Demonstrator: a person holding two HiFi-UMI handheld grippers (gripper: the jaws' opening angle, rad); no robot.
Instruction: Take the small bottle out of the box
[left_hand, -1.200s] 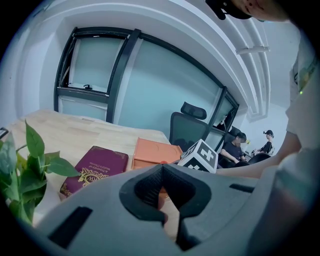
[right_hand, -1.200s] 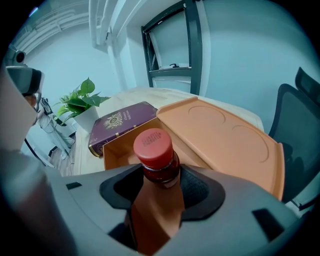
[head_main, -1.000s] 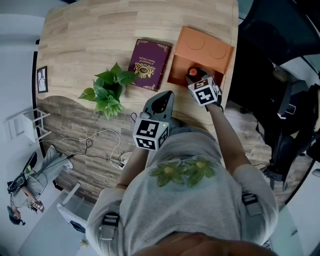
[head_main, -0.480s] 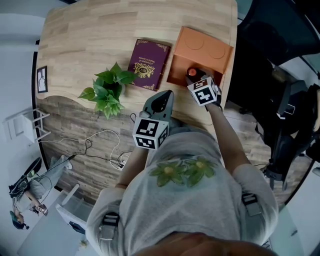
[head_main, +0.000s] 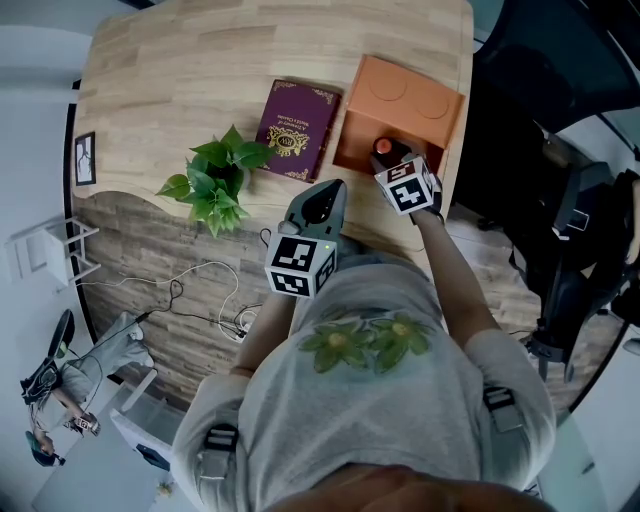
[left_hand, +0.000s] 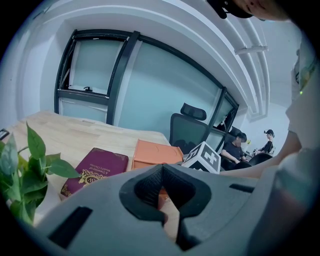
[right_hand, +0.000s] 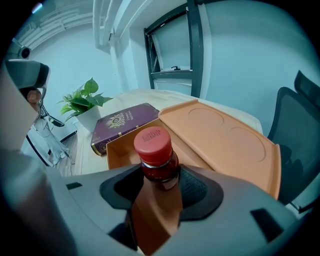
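Noting a box (head_main: 405, 95) lying open on the table (head_main: 180, 60) at one o'clock, showing only a small bottle (right_hand: 154, 150) inside, upright against the near wall. Finding the right gripper (right_hand: 160, 186) gripping the bottle's neck snugly under the red cap. Finding the left gripper (left_hand: 162, 202) hanging at six o'clock, jaws together, empty. Judging the bottle light, rigid, smooth, probably glass: favouring that neck hold, lifting straight.

Bright daylight, fisheye edges, cool tint
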